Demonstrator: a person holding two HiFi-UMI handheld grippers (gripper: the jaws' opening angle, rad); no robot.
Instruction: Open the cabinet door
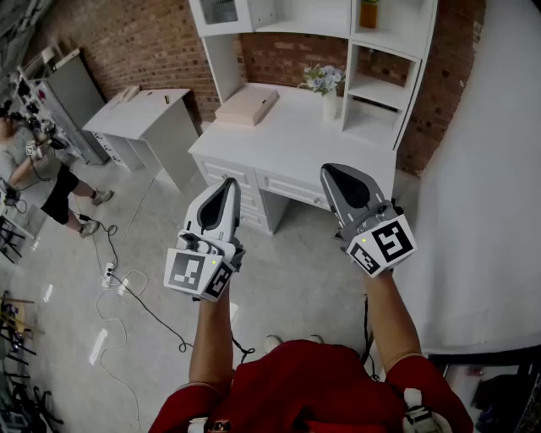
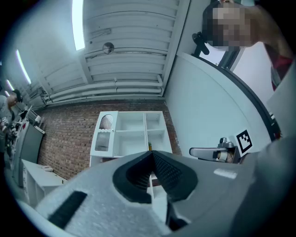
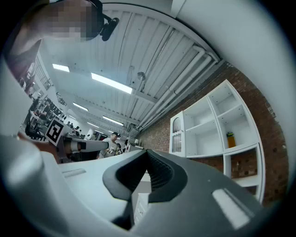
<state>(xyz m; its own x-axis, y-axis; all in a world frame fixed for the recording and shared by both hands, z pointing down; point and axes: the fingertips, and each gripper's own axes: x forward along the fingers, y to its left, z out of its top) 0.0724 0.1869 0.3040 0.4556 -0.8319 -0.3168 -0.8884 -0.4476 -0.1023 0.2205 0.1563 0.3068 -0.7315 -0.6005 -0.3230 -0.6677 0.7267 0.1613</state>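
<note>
Cabinet door (image 1: 221,12): white, glass-paned, seen closed at 12 o'clock, top left of desk hutch (image 1: 372,84). Flower vase (image 1: 328,95) and flat box (image 1: 247,106) noted on the desktop. Left gripper (image 1: 227,183) and right gripper (image 1: 330,172) are held closed and empty, well apart from the door.

The cabinet door (image 2: 102,134) is a white framed panel with a glazed pane, arched at the top. It is fitted to the far-left compartment of the upper white shelf unit (image 2: 144,134), which stands on the white worktop (image 1: 287,135) against the brick wall (image 2: 69,139). The door is shut, upright and flush with the unit's front. Open compartments (image 2: 131,124) are located to its right. In the head view, only its lower part is shown.
</note>
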